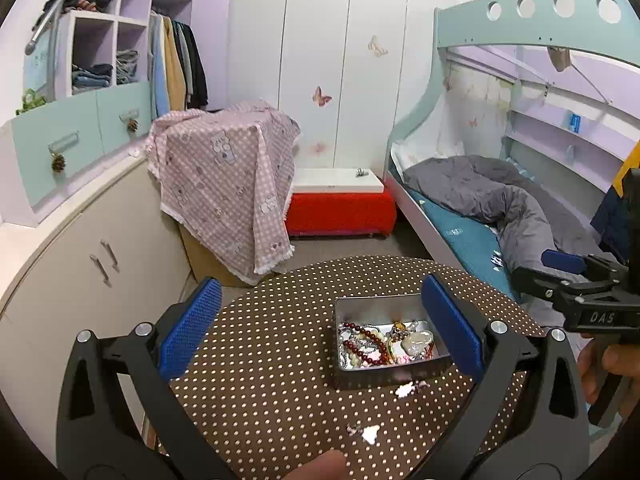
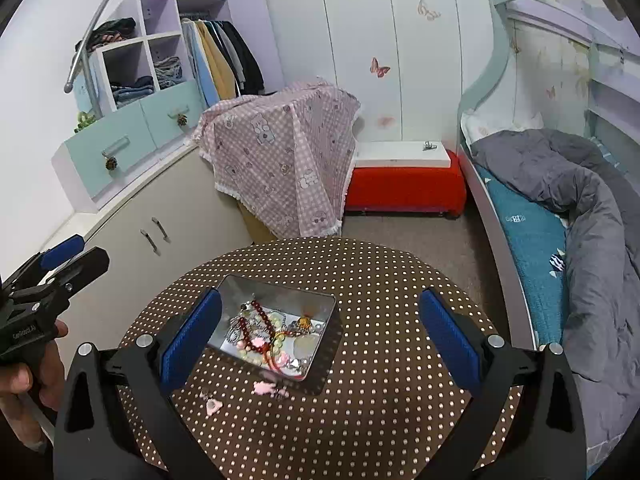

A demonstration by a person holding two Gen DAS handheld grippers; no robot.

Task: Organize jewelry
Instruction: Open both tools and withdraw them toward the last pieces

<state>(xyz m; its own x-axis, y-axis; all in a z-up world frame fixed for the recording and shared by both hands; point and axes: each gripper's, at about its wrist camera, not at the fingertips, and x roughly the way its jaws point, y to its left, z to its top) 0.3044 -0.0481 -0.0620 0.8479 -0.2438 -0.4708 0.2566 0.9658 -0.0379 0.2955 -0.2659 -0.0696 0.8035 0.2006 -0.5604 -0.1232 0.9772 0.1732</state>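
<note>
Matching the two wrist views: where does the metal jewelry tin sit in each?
Left wrist: metal tin, lower centre-right, beside the gripper's right-hand finger.
Right wrist: tin, lower centre-left, beside the left-hand finger.
Shared landmark: red bench behind the table.

The tabletop (image 2: 400, 420) lies bare right of the open tin (image 2: 320, 308); only two small pink pieces (image 2: 268, 389) lie just in front of the tin; its top stands uncovered; the bed (image 2: 532, 240) borders the right, the cabinet (image 2: 172, 216) the left.
</note>
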